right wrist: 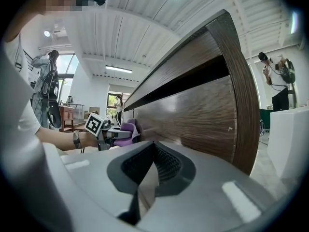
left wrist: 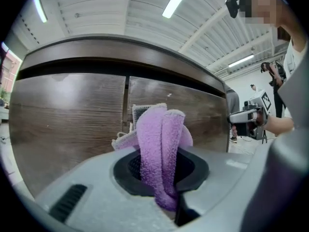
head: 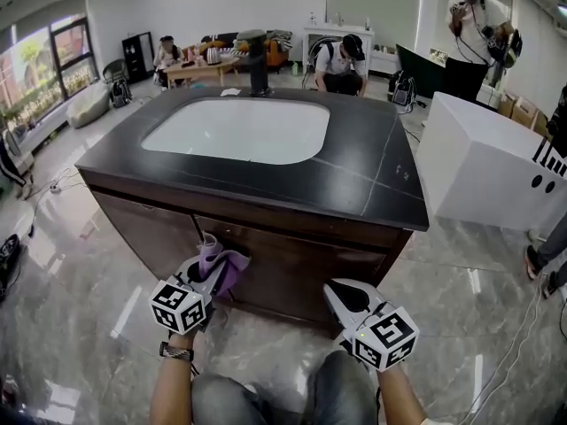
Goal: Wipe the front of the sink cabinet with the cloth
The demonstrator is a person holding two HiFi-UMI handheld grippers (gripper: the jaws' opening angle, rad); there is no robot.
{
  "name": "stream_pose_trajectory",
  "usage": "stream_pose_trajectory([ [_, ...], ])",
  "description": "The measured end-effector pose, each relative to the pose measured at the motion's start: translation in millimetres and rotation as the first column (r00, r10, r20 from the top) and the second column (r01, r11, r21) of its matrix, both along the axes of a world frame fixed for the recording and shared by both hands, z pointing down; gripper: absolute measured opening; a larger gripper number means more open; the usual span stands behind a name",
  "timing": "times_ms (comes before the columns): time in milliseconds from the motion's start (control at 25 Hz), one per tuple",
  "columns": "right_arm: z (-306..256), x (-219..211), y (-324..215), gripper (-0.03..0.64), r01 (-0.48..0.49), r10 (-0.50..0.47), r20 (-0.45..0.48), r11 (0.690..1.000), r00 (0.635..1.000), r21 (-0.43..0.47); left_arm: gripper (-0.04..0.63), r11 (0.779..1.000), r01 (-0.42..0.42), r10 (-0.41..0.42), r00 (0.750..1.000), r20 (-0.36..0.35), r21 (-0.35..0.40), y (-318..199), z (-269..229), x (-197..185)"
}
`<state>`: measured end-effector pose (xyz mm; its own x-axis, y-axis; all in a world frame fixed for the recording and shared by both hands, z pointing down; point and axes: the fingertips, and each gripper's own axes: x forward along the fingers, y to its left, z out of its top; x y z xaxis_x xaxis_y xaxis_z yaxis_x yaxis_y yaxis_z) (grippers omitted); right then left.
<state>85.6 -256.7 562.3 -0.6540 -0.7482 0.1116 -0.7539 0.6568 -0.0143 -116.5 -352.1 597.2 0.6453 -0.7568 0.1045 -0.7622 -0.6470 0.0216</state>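
Observation:
A purple cloth (head: 219, 265) (left wrist: 160, 149) is clamped in my left gripper (head: 205, 259) (left wrist: 161, 144), which is held up against the dark wood front of the sink cabinet (head: 292, 268) (left wrist: 72, 115), near the seam between its two doors. The cloth folds upward out of the jaws toward the door panels. My right gripper (head: 341, 292) (right wrist: 154, 170) hovers lower right of the cabinet front with its jaws closed and nothing between them. In the right gripper view the left gripper (right wrist: 113, 132) with the cloth (right wrist: 126, 132) shows beside the cabinet (right wrist: 203, 115).
The cabinet carries a black countertop (head: 372, 180) with a white basin (head: 239, 131) and a dark tap (head: 258, 65). A white box (head: 487, 166) stands at the right. Several people are at the back of the room. The floor is glossy grey tile (head: 80, 282).

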Motion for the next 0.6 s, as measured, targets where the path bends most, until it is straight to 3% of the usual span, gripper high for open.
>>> stream_pose_trajectory([
  [160, 0.7, -2.4, 0.8, 0.006, 0.018, -0.018, -0.005, 1.0, 1.0, 0.005, 0.054, 0.997, 0.074, -0.074, 0.997, -0.034, -0.025, -2.5, 9.1, -15.0],
  [320, 7.5, -1.0, 1.0, 0.006, 0.015, -0.014, 0.006, 1.0, 1.0, -0.012, 0.052, 0.996, 0.071, -0.072, 0.997, -0.024, -0.047, 2.2, 18.6, -3.2],
  [600, 15.7, 6.0, -4.3, 0.006, -0.007, 0.007, -0.006, 1.0, 1.0, -0.01, 0.052, 0.99, -0.133, 0.135, 0.989, 0.056, -0.037, 22.0, 22.4, 71.0],
])
